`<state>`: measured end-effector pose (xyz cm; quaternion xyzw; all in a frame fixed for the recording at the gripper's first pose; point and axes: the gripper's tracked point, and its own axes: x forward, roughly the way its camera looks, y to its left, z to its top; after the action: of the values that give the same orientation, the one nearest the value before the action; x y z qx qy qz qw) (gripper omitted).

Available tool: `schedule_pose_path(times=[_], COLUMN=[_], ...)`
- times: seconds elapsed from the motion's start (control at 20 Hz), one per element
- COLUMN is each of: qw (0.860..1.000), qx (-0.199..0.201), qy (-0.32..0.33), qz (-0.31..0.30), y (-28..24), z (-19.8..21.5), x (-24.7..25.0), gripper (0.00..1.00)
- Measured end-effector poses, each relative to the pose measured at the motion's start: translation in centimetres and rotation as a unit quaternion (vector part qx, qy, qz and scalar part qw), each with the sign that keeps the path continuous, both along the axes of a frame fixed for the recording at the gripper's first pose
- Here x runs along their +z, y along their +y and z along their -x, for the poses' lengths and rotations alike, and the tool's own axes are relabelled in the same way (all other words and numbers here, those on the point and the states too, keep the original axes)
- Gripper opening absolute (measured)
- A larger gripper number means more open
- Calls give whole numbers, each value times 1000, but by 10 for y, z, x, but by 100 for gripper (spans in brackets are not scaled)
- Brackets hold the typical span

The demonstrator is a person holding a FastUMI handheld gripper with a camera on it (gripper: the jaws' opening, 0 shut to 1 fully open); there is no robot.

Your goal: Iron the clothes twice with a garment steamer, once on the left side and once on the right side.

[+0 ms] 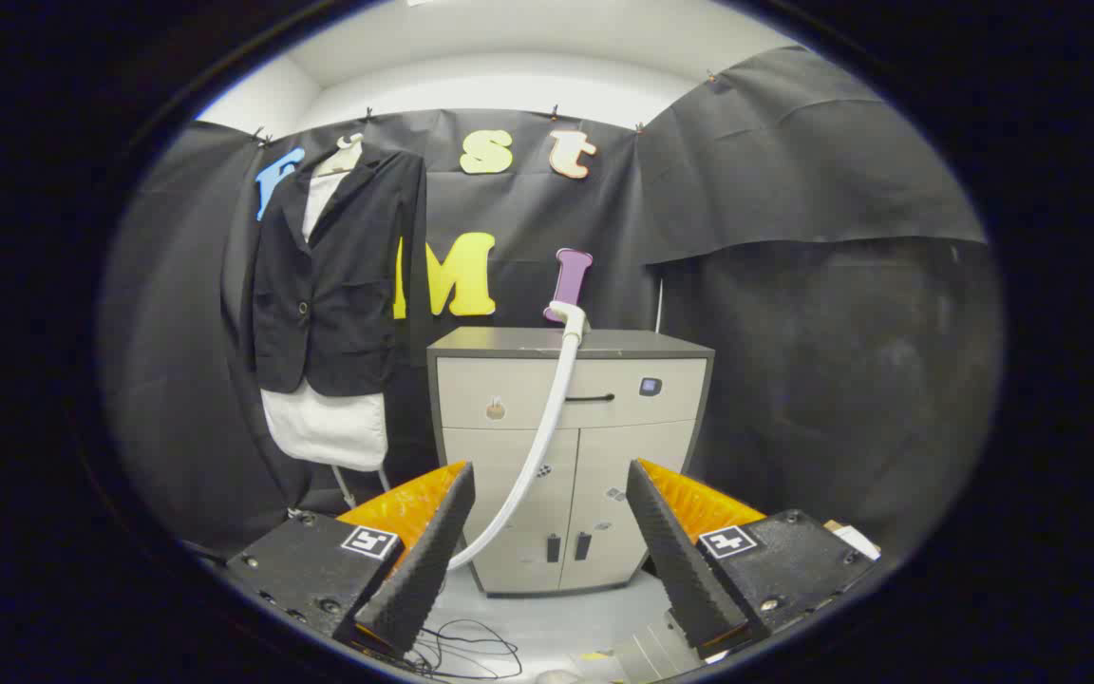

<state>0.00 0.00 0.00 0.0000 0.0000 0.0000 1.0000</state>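
Grey cabinet (570,446) with white steamer hose (547,427) beyond spread, empty fingers (547,541); black jacket (338,275) hanging beside, against black cloth.

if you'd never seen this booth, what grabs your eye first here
Probably the dark jacket over a white garment, hanging on a hanger against the black cloth wall, beyond and to the left of the fingers. Next, the white steamer hose curving down the front of the grey cabinet from its top, straight ahead. The hand-held gripper is open and holds nothing.
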Motion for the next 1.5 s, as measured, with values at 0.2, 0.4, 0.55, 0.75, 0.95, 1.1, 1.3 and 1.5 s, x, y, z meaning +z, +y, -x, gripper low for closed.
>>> schedule_pose_path(times=[0.2, 0.4, 0.55, 0.75, 0.95, 1.1, 1.3, 1.5], qw=[1000, 1000, 1000, 1000, 1000, 1000, 999, 1000], qx=[0, -2, -5, -8, -18, -21, -22, -13], qy=[-1, 2, 2, 3, 8, 5, 13, 18], qz=[2, 1, -1, -9, -10, -12, -20, -20], y=[-1, -3, -5, -9, -19, -29, -44, -58], z=[-1, -4, -8, -15, -30, -51, -102, -175], x=[3, 5, 6, 9, 22, 45, 75, 108], gripper=[100, 100, 100, 100, 100, 100, 100, 100])
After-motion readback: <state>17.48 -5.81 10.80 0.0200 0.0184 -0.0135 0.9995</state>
